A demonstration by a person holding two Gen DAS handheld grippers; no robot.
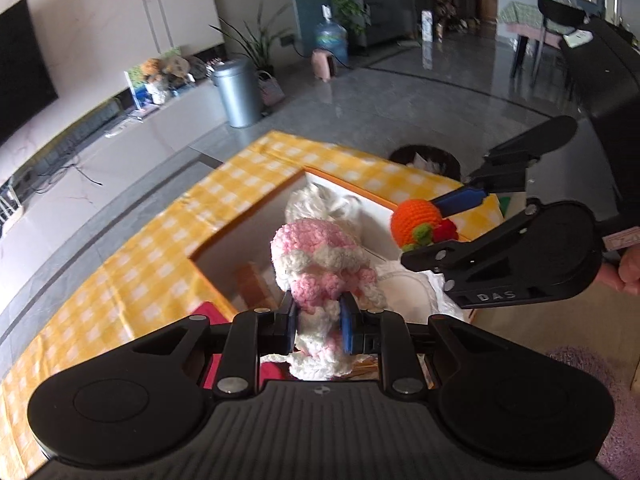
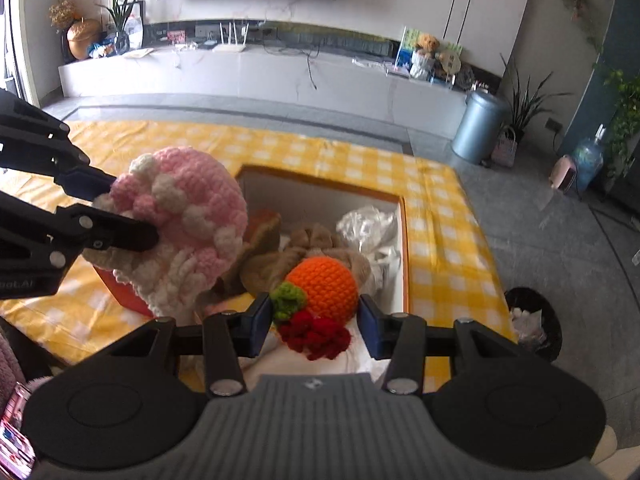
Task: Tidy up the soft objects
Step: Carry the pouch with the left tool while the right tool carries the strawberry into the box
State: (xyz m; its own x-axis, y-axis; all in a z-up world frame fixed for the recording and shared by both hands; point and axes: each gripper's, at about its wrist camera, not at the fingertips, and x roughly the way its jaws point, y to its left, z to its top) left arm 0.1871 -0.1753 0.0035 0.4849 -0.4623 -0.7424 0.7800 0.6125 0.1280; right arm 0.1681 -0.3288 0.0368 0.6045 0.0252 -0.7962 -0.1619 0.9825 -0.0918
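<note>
Yellow-checked tabletop (image 2: 440,216) carries the box (image 2: 402,240); my left gripper (image 1: 318,320) clamps the pink toy (image 1: 312,256), right gripper (image 2: 314,320) clamps the orange toy (image 2: 326,284). Next, I judge: lower, release.

Pink-and-white crochet toy (image 1: 320,276) clamped in left gripper (image 1: 319,322) above box (image 1: 224,232).

Both claws (image 1: 318,322) (image 2: 314,320) are matte black with blue pads and silver screws.
</note>
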